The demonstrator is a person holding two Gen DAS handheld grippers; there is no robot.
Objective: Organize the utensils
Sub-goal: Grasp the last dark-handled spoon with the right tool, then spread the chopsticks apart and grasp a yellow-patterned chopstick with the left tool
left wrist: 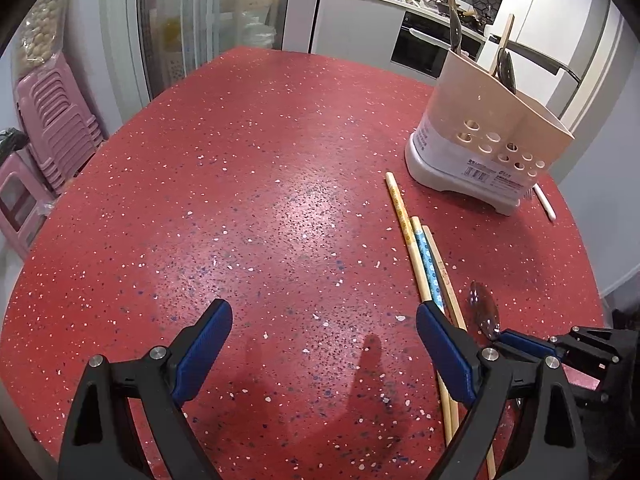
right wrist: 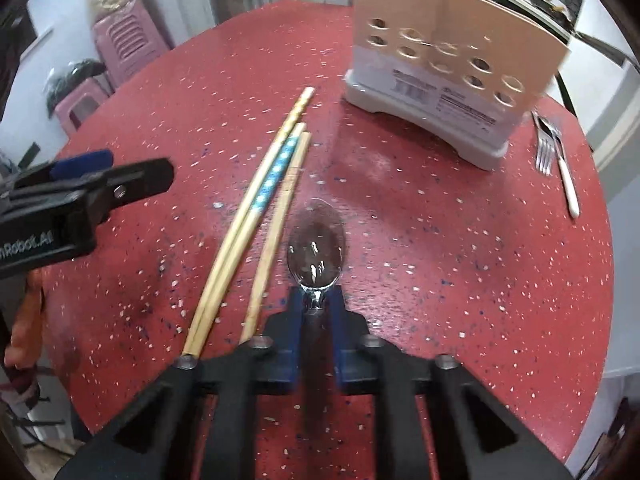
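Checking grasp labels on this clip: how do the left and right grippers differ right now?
The left gripper is open and holds nothing; the right gripper is shut on the spoon. The left one sits beside the chopsticks; the right one is beside them on the other side. Both are over the red table.

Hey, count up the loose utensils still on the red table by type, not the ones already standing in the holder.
Chopsticks: 3
Spoon, clamped in the right gripper: 1
Fork: 1
White-handled utensil beside the fork, head not clear: 1
Total: 6
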